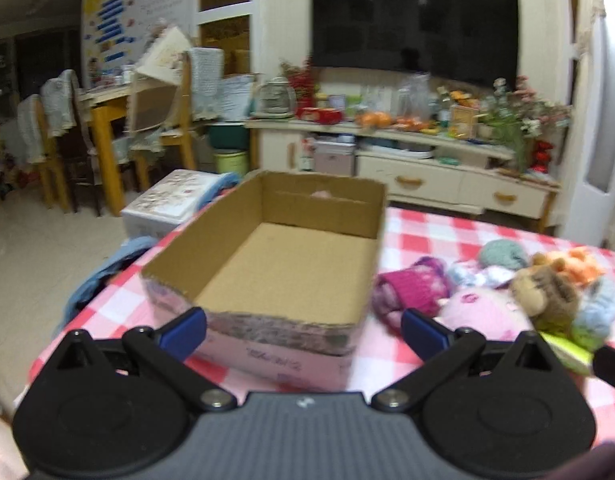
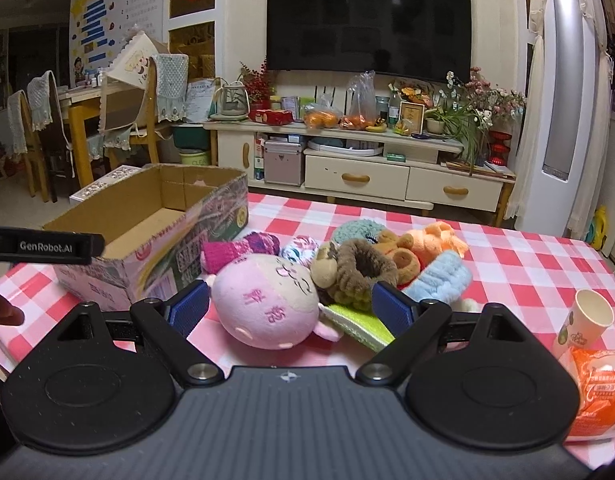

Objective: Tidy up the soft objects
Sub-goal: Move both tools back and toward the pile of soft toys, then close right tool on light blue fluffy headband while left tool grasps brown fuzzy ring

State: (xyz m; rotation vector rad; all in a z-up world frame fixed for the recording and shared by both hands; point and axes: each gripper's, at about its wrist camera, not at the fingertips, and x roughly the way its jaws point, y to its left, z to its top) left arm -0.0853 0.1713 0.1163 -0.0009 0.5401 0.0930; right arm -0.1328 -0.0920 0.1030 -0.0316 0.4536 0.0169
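An empty cardboard box [image 1: 283, 264] stands on the red-checked table [image 1: 447, 232]; it also shows at the left of the right wrist view [image 2: 147, 216]. A pile of soft toys lies to its right: a pink plush doll [image 2: 267, 304], a magenta knit piece [image 2: 231, 252], a brown fuzzy ring [image 2: 363, 268], an orange plush [image 2: 435, 240], a blue band [image 2: 443, 280] and a green cloth [image 2: 359, 324]. My left gripper [image 1: 303, 330] is open and empty in front of the box. My right gripper [image 2: 293, 310] is open, its fingers on either side of the pink doll.
A paper cup [image 2: 583, 320] and an orange packet [image 2: 599, 392] sit at the table's right. Beyond the table are a TV stand [image 2: 347, 152] with clutter, a TV [image 2: 367, 20], chairs and a yellow table [image 2: 79, 128] at left.
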